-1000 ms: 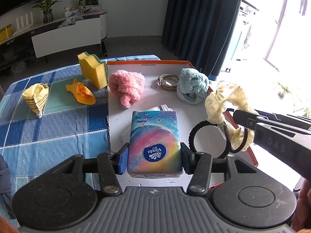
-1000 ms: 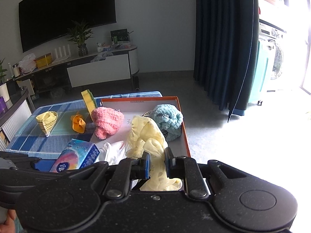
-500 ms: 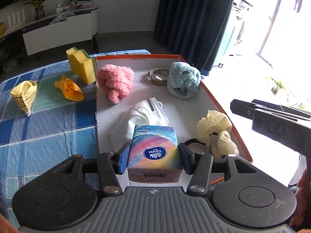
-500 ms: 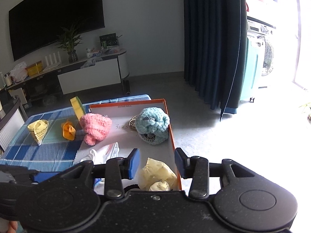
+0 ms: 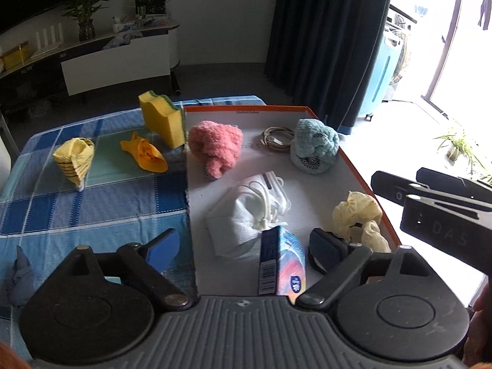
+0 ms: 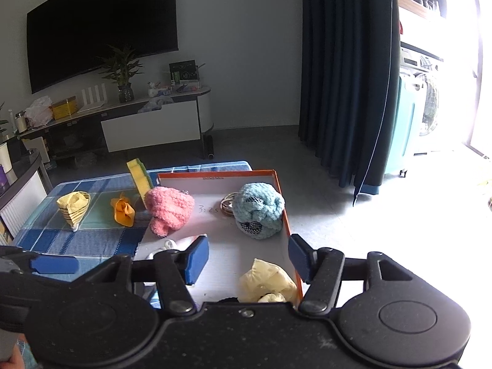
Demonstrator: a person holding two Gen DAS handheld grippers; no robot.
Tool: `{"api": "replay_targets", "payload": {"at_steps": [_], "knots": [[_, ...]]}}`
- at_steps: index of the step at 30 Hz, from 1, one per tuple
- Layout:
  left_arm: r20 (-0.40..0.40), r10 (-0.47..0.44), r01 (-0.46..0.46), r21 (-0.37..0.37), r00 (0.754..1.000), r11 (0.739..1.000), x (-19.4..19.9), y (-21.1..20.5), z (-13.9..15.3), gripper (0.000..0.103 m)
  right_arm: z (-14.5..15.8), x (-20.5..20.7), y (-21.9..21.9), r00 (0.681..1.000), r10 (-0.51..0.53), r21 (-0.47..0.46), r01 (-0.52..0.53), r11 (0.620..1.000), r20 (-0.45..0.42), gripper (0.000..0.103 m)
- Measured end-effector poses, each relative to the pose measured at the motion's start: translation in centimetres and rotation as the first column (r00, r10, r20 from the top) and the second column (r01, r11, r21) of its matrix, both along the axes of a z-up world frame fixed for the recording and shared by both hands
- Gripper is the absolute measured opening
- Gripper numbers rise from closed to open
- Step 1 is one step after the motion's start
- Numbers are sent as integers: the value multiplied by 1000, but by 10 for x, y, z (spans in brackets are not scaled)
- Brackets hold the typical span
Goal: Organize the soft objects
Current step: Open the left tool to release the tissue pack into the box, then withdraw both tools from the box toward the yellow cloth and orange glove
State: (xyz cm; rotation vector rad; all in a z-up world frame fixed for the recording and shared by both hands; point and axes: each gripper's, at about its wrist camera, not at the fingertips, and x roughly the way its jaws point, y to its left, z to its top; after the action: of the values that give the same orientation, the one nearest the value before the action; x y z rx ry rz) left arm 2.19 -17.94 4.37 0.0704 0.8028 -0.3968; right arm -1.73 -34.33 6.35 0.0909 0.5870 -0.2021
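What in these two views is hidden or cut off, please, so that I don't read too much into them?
- Black ring, left wrist view: mostly hidden behind the left gripper's finger; right wrist view shows only a dark sliver above the gripper body.
- Tissue pack, left wrist view: lower end cut off by the gripper body; right wrist view hides nearly all of it.
- Face masks, right wrist view: mostly covered by the right gripper.

Home living room, wall television (image 6: 101, 37), curtain (image 6: 347, 77)

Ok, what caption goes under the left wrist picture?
Open left gripper over a tissue pack in the tray, beside a pale yellow glove.
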Motion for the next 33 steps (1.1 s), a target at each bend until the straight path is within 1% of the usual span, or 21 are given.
{"api": "replay_targets", "payload": {"at_steps": [2, 9, 18, 33], "knots": [[9, 25, -25, 9, 1000, 1000, 1, 8, 1, 97, 3, 0, 5, 1000, 7, -5, -7, 1000, 5, 78], [7, 102, -103, 19, 995, 995, 5, 38, 3, 99, 6, 2, 27, 999, 51, -4, -51, 999, 10, 80], [14, 189, -189, 28, 982, 982, 8, 73, 8, 101, 6, 9, 61, 992, 125, -4, -125, 992, 4, 82], [-9, 281, -280, 27, 960, 960, 18, 116, 0, 102, 3, 26, 103, 976, 215, -10, -215, 976, -19, 83]]}}
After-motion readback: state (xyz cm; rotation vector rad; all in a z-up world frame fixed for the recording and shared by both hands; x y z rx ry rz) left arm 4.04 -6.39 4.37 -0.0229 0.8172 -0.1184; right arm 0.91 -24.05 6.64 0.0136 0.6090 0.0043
